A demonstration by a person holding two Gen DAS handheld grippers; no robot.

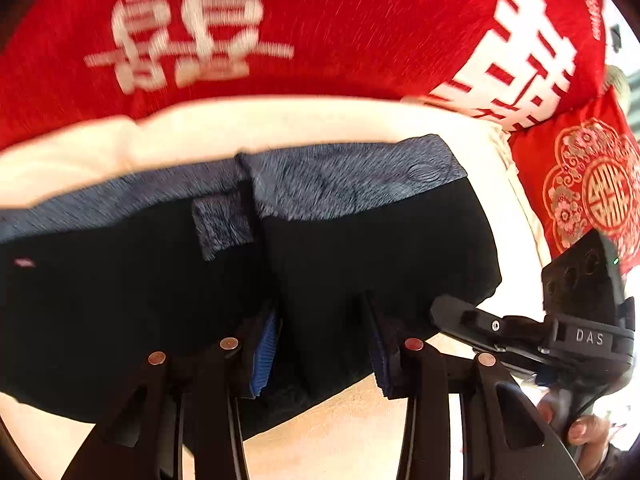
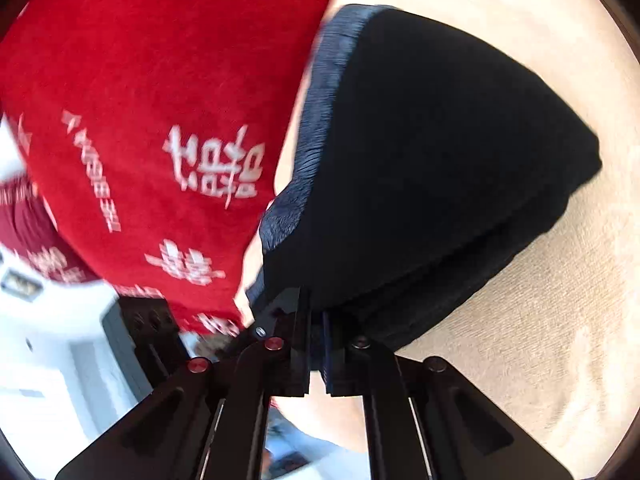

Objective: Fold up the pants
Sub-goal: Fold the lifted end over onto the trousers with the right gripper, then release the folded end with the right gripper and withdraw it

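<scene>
Red blanket (image 1: 320, 40) fills twelve o'clock, cream bed (image 1: 340, 432) under it. Pants (image 1: 360, 248) sit mid-frame, already a thick bundle, so I'd say nearly done. My left gripper (image 1: 324, 344) is spread around the near edge; right gripper (image 2: 318, 344) pinches a corner.

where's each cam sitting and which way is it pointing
Left wrist: on the left gripper, facing along its open fingers over the black pants toward a red blanket; right gripper and hand visible.
Right wrist: on the right gripper, shut on the pants' edge.
Shared: pants, blanket, cream surface.
</scene>
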